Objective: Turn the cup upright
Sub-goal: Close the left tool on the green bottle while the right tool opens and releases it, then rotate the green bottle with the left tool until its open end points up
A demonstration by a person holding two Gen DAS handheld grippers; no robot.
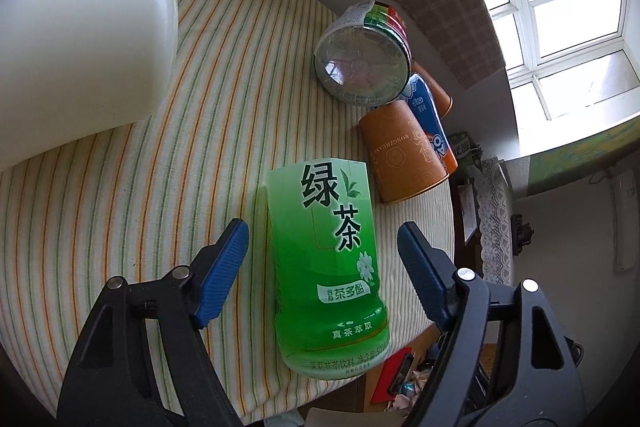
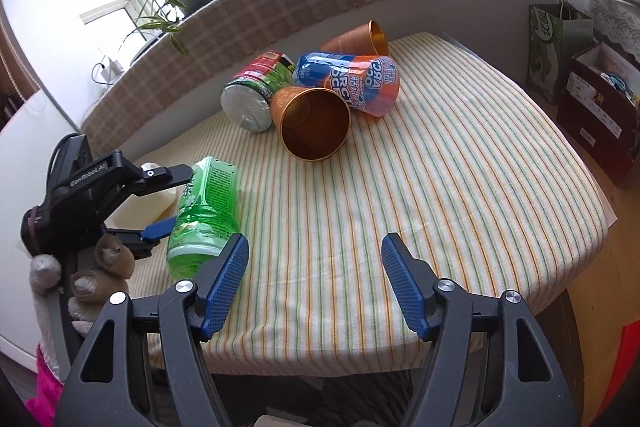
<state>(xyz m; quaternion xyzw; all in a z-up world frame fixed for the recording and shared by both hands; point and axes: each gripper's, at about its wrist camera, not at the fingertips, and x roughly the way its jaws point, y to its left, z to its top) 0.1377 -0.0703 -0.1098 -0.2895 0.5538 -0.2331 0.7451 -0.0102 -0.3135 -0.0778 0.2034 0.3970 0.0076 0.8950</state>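
Here, target: the green tea cup (image 1: pixel 326 267) lay on its side near the front edge of the striped tablecloth (image 1: pixel 120 207).
Left gripper (image 1: pixel 323 267): spread wide, its blue pads (image 1: pixel 224 275) flanking the cup, apparently not yet touching.
Right gripper (image 2: pixel 314 283): spread, pinching nothing, over bare cloth beside the cup.
Clutter: an orange paper cup (image 2: pixel 312 123), a blue-orange cup (image 2: pixel 352 83) and a foil-lidded cup (image 2: pixel 250 99) lay tipped further back.
Advice: pinch mid-body, gently since thin walls likely crush, then rotate away from the table edge.
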